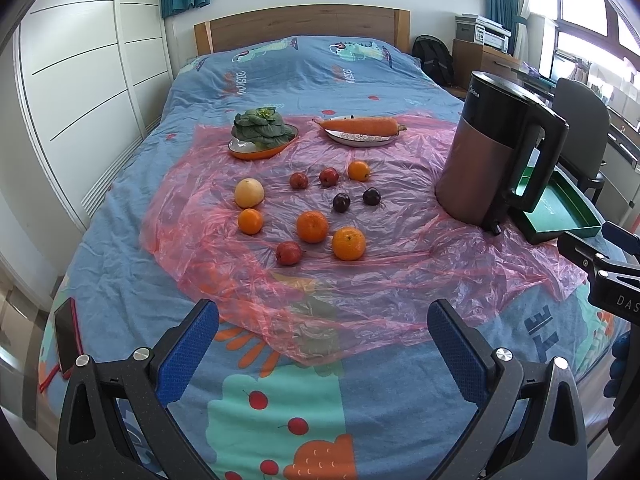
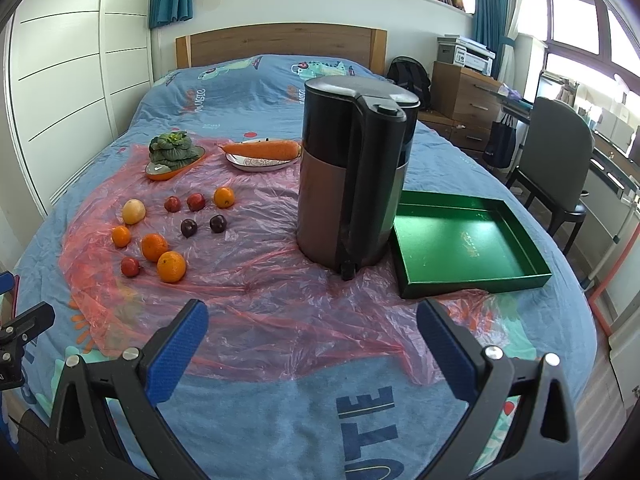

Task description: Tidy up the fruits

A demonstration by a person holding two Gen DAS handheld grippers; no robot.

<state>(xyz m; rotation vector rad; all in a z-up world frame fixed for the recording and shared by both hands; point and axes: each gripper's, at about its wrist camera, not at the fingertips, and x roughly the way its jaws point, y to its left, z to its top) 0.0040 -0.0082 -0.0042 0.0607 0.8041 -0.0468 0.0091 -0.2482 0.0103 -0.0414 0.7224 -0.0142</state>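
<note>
Bed with blue cartoon-print cover (image 1: 120, 240), wooden headboard (image 1: 302, 28) at the far end, white panelled wardrobe (image 1: 80, 60) along its left side. Crinkled pink translucent plastic sheet (image 1: 360, 280) spread over the middle of the cover. On the sheet, loose fruit in a cluster left of centre: four round oranges, the nearest (image 1: 349, 243); one pale yellow round fruit (image 1: 249, 193); three small red fruits, one at the near edge (image 1: 289, 253); two dark purple plums (image 1: 341, 202), side by side. Behind the cluster, a leafy green vegetable on an orange oval dish (image 1: 262, 148) and a long carrot across a white patterned plate (image 1: 360, 136). Right of the fruit, a tall brown-and-black electric kettle (image 2: 352, 184), upright, handle toward the viewer. Just beside it, an empty shallow green rectangular tray (image 2: 468, 248). A red phone (image 1: 68, 332) lies at the bed's left edge. Room beyond: teal curtains, bookshelf above the headboard, wooden drawers with printer, grey chair. Left gripper (image 1: 323, 336) and right gripper (image 2: 313, 336), blue-padded, both spread wide and holding nothing, above the near end of the bed.
</note>
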